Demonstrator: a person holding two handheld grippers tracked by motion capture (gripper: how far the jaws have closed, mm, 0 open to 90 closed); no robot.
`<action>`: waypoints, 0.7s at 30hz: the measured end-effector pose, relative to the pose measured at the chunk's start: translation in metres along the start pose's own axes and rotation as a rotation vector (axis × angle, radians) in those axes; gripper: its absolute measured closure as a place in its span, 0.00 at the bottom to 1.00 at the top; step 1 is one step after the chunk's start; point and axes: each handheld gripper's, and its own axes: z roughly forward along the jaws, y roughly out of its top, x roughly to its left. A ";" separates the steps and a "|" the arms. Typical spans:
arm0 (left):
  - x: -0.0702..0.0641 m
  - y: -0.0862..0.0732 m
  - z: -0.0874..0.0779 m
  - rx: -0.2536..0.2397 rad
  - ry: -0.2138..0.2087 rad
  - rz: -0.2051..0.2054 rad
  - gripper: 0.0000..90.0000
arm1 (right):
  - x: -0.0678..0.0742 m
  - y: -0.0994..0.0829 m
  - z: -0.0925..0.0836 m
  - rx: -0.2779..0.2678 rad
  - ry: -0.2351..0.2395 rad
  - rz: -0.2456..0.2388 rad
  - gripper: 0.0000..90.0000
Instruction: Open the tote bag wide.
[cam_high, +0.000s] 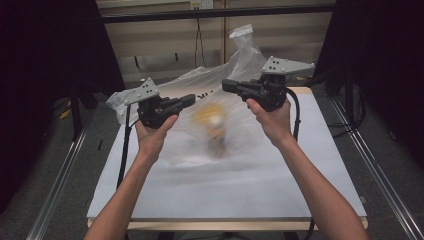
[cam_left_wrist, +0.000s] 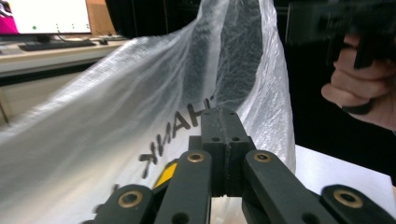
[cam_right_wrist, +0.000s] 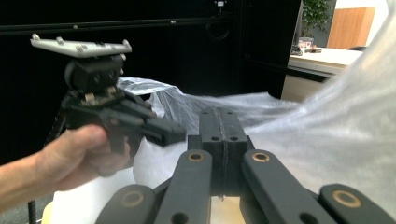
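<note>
From the high view we see the whole layout: a clear plastic bag (cam_high: 220, 105) held up over the far half of the white table (cam_high: 250, 190), with the left gripper (cam_high: 189, 100) at its left side and the right gripper (cam_high: 227, 85) at its right, both raised above the tabletop and pointing inward toward each other. That view also gives us something yellow and dark inside the bag (cam_high: 212, 127), but it is smeared by motion blur, so we can only say it looks like a small yellow object and cannot make out its shape. The left gripper view adds what the high view cannot: black printed letters (cam_left_wrist: 180, 128) on the film, a yellow patch low behind the jaws, and the bag (cam_left_wrist: 140, 121) rising in a tall, crinkled fold toward the top of the frame. There the left gripper (cam_left_wrist: 225, 122) has its jaws pressed flat together, with the film just behind them; we cannot tell whether a layer of plastic is pinched between them. The right hand (cam_left_wrist: 359, 91) shows at the upper right. The right gripper view shows the right gripper (cam_right_wrist: 223, 120) likewise closed tight, the bag (cam_right_wrist: 336, 135) beside it as a milky, translucent sheet, and the left hand (cam_right_wrist: 79, 156) across from it.
</note>
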 end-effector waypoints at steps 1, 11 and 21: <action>0.000 0.000 0.000 0.000 0.000 0.000 1.00 | 0.000 0.002 0.001 0.002 -0.002 -0.001 1.00; -0.017 -0.011 0.021 0.075 -0.073 0.045 1.00 | -0.001 0.015 0.014 0.002 -0.019 0.007 1.00; -0.020 -0.030 0.031 0.122 -0.098 0.038 1.00 | -0.023 -0.023 0.026 0.083 -0.074 0.064 1.00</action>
